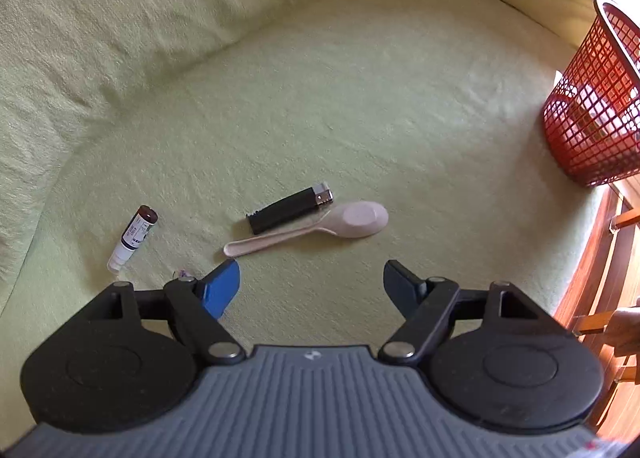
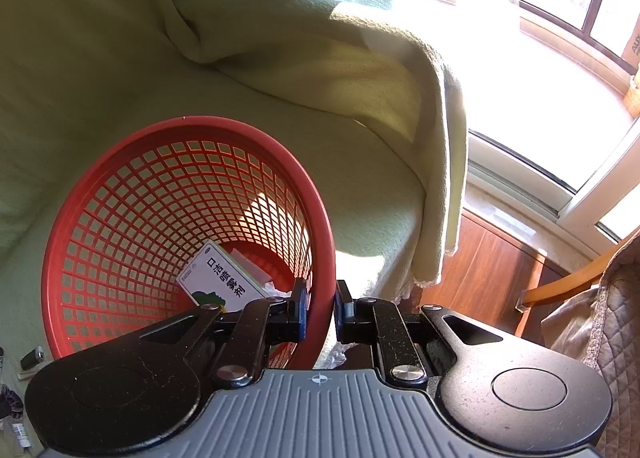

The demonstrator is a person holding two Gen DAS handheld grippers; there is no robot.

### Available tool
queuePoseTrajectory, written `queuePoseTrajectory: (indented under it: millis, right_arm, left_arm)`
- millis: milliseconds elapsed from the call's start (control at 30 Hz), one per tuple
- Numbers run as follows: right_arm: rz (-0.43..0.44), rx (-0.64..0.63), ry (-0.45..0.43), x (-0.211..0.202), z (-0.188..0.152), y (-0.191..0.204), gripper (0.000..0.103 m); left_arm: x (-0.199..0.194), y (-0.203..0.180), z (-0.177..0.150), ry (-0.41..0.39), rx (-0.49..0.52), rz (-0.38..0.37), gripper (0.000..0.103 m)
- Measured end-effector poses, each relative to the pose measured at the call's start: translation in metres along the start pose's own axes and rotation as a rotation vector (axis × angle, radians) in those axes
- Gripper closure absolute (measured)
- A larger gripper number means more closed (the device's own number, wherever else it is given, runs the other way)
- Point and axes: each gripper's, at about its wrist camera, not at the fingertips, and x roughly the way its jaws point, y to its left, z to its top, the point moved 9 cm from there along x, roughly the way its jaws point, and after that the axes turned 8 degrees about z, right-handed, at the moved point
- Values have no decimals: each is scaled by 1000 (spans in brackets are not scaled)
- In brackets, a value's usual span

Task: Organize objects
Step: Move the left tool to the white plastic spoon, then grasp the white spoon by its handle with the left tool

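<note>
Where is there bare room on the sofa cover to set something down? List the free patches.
The widest bare stretch of the sofa cover lies between the lighter and spoon and the red basket. A smaller patch sits between the small bottle and the lighter. It is crowded where lighter and spoon touch.

Ahead of the left claw [image 1: 312, 286], a black lighter [image 1: 290, 207] and pale spoon [image 1: 312, 232] lie touching. A small bottle [image 1: 132, 238] lies apart, leftward. Bare green blanket [image 1: 360, 106] stretches beyond to the red basket [image 1: 596, 98].
</note>
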Motion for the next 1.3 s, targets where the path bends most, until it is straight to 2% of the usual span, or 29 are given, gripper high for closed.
queuePoseTrajectory:
  millis: [267, 333, 467, 567, 633, 733, 800, 867, 967, 1067, 1300]
  right_arm:
    - [-15, 3, -1, -1, 0, 1, 93]
    - [-19, 5, -2, -2, 0, 1, 93]
    - [-23, 6, -3, -2, 0, 1, 93]
    - [-27, 9, -3, -2, -1, 1, 93]
    - [-30, 14, -3, -2, -2, 0, 93]
    - [-35, 19, -3, -2, -2, 0, 93]
    - [-38, 21, -4, -2, -2, 0, 93]
    - [-40, 21, -5, -3, -2, 1, 93]
    - [-42, 26, -5, -3, -1, 1, 93]
    - [-41, 23, -4, -3, -1, 1, 93]
    - [-38, 23, -6, -2, 0, 0, 93]
  left_arm:
    - [39, -4, -2, -66, 145, -17, 28]
    - [48, -9, 0, -64, 194, -28, 34]
    - [74, -18, -1, -41, 314, -34, 54]
    - [85, -17, 0, -44, 355, -16, 56]
    - [91, -16, 1, -43, 358, -19, 58]
    - [97, -17, 3, -29, 362, -34, 67]
    - [98, -19, 5, -15, 348, -56, 76]
    - [98, -24, 5, 45, 273, -135, 91]
    - [93, -37, 3, 91, 205, -208, 98]
    - [91, -48, 0, 86, 218, -171, 100]
    - [83, -47, 7, 87, 115, -166, 102]
